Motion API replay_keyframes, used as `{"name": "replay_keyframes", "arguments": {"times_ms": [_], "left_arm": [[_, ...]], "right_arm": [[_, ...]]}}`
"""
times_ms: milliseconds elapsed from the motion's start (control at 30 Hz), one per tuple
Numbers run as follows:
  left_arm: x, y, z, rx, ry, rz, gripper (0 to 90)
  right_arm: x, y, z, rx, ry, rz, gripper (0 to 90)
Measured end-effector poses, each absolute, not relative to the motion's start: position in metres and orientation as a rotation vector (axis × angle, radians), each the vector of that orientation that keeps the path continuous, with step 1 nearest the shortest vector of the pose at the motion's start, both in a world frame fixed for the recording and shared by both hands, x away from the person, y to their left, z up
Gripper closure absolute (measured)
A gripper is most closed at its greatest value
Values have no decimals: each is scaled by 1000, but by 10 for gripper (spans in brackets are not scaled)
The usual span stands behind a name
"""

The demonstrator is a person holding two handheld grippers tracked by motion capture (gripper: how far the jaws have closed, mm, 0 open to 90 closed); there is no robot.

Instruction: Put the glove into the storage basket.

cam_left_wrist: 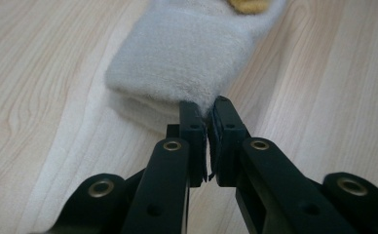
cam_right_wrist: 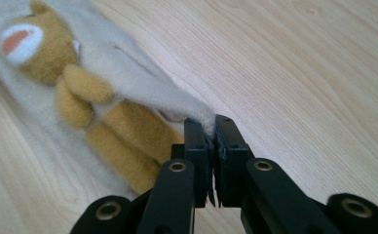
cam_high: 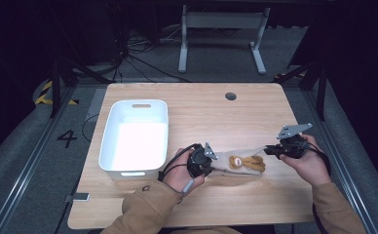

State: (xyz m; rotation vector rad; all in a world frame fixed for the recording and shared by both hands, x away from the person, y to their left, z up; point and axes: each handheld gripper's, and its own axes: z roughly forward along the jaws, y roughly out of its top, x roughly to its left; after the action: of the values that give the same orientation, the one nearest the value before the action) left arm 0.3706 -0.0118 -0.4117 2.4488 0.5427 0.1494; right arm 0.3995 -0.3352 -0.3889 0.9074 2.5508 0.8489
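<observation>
A white bin (cam_high: 134,139) is seen on the worktop (cam_high: 255,117) with nothing inside it. Just beside it lies a cream sock (cam_high: 238,163), stretched between the left tongs (cam_high: 210,165) and the right tongs (cam_high: 271,149); each pair is clamped on one end. The bear figure (cam_right_wrist: 65,73) on the sock is shown closely in the right gripper view, the plain cuff (cam_left_wrist: 177,63) in the left gripper view.

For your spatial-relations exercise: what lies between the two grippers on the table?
In the high view, the fleece sock with its plush bear spans from left gripper to right gripper.
</observation>
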Motion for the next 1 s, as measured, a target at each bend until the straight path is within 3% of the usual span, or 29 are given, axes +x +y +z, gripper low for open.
{"name": "replay_keyframes", "arguments": {"times_ms": [500, 600, 700, 833, 867, 1000], "left_arm": [[374, -18, -434, 2522, 552, 143, 850], [374, -19, -435, 2532, 556, 130, 842], [374, -19, -434, 2536, 561, 121, 834], [373, -19, -434, 2535, 574, 121, 810], [373, -19, -433, 2537, 576, 122, 809], [373, -20, -433, 2542, 578, 114, 805]], "right_arm": [[409, -331, -411, 919, 2606, 799, 840], [412, -334, -415, 895, 2593, 756, 746], [411, -337, -413, 892, 2581, 736, 735], [410, -345, -408, 924, 2569, 722, 802], [409, -347, -405, 943, 2555, 736, 853], [404, -341, -401, 922, 2618, 800, 890]]}}
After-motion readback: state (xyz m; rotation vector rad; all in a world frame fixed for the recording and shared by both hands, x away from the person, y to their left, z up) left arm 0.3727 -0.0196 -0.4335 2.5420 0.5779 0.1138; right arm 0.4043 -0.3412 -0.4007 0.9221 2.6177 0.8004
